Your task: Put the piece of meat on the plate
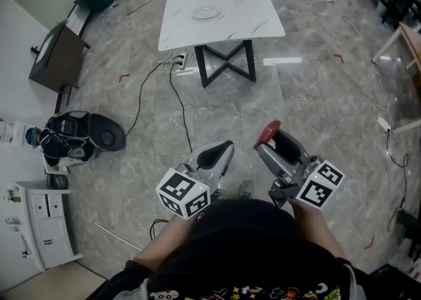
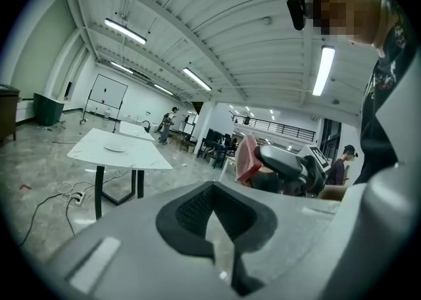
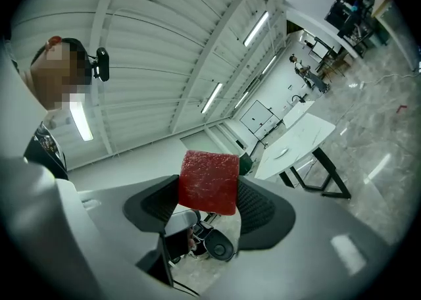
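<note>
Holding meat (image 3: 209,182) pinched between right gripper (image 1: 268,144) jaws, well short of plate (image 1: 206,12) on far table (image 1: 253,21) | left gripper (image 1: 219,152) jaws pressed together, empty | risk: grip takes only slab's lower part; jolts while walking over could shake it loose

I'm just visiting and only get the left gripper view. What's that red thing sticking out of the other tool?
Observer: The right gripper view shows it head-on: a square red piece of meat, clamped between the right gripper's fingers.
Operator: And the table, is it near?
Observer: The head view shows the table well ahead across the floor, not beneath the meat.
Operator: Anything on it besides the plate?
Observer: No; from above, the plate sits alone and empty.
</note>
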### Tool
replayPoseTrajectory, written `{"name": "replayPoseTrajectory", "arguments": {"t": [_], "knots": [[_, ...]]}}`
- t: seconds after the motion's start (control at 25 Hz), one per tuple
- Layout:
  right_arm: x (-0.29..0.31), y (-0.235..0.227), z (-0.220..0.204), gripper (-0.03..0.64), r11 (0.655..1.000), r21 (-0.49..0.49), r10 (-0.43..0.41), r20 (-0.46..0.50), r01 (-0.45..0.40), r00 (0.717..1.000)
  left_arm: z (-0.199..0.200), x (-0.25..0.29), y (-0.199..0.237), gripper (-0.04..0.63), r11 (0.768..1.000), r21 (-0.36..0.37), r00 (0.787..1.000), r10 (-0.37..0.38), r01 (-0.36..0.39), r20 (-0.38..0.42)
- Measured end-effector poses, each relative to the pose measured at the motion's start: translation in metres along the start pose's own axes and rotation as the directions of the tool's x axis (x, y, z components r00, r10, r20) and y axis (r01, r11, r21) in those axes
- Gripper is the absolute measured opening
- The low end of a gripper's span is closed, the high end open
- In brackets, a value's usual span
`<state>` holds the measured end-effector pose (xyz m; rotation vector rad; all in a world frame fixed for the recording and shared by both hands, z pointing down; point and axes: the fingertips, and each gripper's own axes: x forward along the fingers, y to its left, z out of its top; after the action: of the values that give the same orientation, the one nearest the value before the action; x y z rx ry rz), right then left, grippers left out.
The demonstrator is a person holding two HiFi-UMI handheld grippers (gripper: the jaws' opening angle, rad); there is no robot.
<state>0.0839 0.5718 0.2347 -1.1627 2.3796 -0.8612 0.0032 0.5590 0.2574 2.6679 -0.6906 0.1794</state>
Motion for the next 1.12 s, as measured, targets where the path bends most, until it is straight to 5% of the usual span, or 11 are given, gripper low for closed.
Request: {"name": "replayPoseTrajectory", "arguments": {"t": [0.72,1.12], "knots": [[0.003,-0.027,0.006,0.296,1.000,-0.004,0.003,-0.031,-0.003,1.000,-0.001,0.024,0.011,0.000,0.999,0.022,0.999,0.050,-0.050,-0.015],[0.044,-0.042,0.010,0.296,0.998,-0.016,-0.053,-0.044,0.052,0.998,0.009,0.031,0.064,0.000,1.000,-0.005,0.999,0.031,-0.031,-0.013]]}}
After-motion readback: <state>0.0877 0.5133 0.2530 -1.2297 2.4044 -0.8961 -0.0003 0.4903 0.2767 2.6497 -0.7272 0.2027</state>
